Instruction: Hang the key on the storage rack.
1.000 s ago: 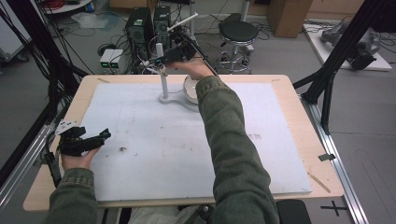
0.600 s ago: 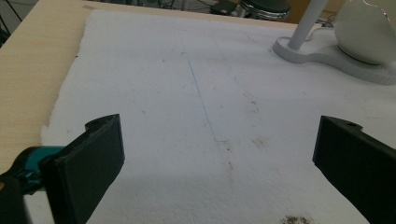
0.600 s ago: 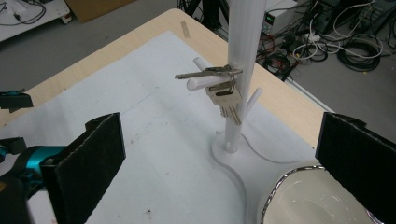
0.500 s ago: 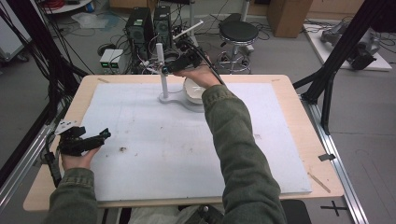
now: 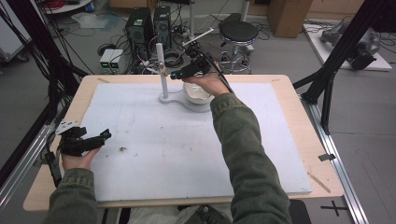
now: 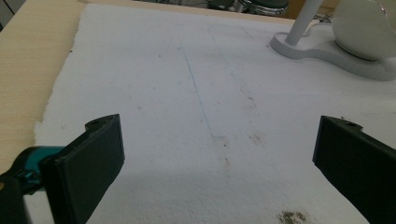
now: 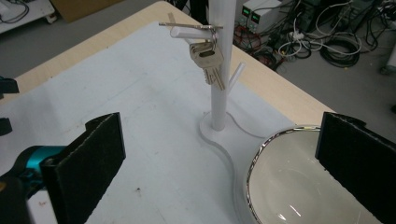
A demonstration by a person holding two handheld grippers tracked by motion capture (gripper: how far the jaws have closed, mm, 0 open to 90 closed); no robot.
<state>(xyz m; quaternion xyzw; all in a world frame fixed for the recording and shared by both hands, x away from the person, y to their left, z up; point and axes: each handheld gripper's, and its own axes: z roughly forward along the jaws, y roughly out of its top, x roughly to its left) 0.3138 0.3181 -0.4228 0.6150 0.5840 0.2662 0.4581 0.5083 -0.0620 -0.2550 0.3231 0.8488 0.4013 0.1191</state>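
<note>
A white stand's post (image 7: 219,70) rises from a flat white base (image 7: 212,130); a bunch of keys (image 7: 208,58) hangs on a ring from one of its side pegs. A white bowl with a silver rim (image 7: 261,154) sits on the base beside the post. My right gripper (image 7: 219,177) is open, wide and empty, held above the bowl a little short of the keys. In the high view this right gripper (image 5: 180,73) sits just right of the post (image 5: 163,77). My left gripper (image 5: 100,136) rests open at the mat's left edge, also empty.
A white foam mat (image 5: 187,154) covers most of the wooden table (image 5: 313,140). A small dark crumb patch (image 5: 123,149) lies near the left gripper. Black frame poles (image 5: 336,60), computers, cables and a stool (image 5: 238,32) stand beyond the far edge.
The right hand and gripper have drawn back slightly from the post, toward the right and nearer side. The left gripper has stayed in place.
</note>
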